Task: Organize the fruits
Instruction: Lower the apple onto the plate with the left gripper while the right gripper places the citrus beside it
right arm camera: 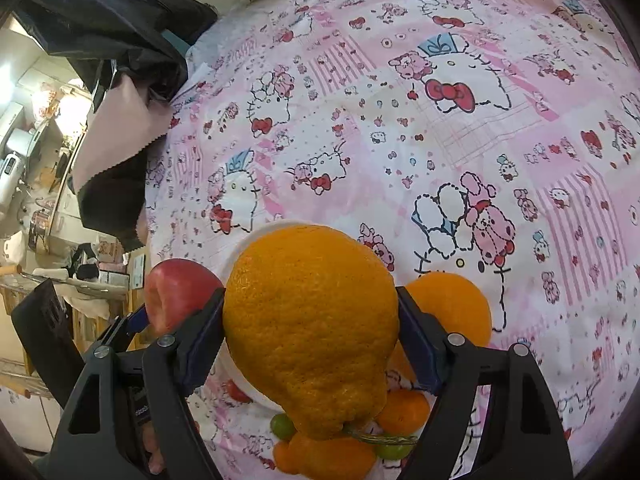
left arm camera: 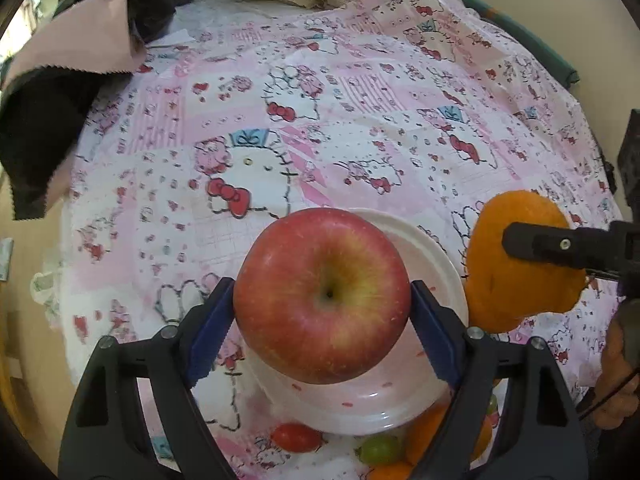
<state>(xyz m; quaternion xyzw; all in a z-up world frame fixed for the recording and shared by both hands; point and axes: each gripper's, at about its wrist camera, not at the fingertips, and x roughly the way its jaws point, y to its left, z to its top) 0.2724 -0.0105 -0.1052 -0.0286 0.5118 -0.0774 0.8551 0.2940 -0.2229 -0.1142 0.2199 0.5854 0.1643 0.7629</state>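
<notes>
Tongs on both hands carry fruit above a pink cartoon-print cloth (left arm camera: pixel 360 92), which covers what may be a bed or a surface; the pictures do not settle which. Left tongs (left arm camera: pixel 322 312) are clamped on a red apple (left arm camera: pixel 322 294), blue pads pressing its two sides, stem hollow facing the camera; the apple hangs over a white plate (left arm camera: pixel 436 264) that looks bare. Right tongs (right arm camera: pixel 311 320) grip a large knobbly orange (right arm camera: pixel 310 332) the same way, its neck pointing down toward the camera, just beside the apple and above the plate's near edge.

Below and near the plate, loose fruit waits on the cloth: a small red fruit (left arm camera: pixel 296 436), a green grape (left arm camera: pixel 378 450), and several smaller oranges (right arm camera: pixel 452 308).

Judged from this, the step in hand is the carry, with both fruits bound for the plate. Next comes lowering each until it rests on the plate, one beside the other so neither rolls off, then opening the tongs and going back for the small fruit.
</notes>
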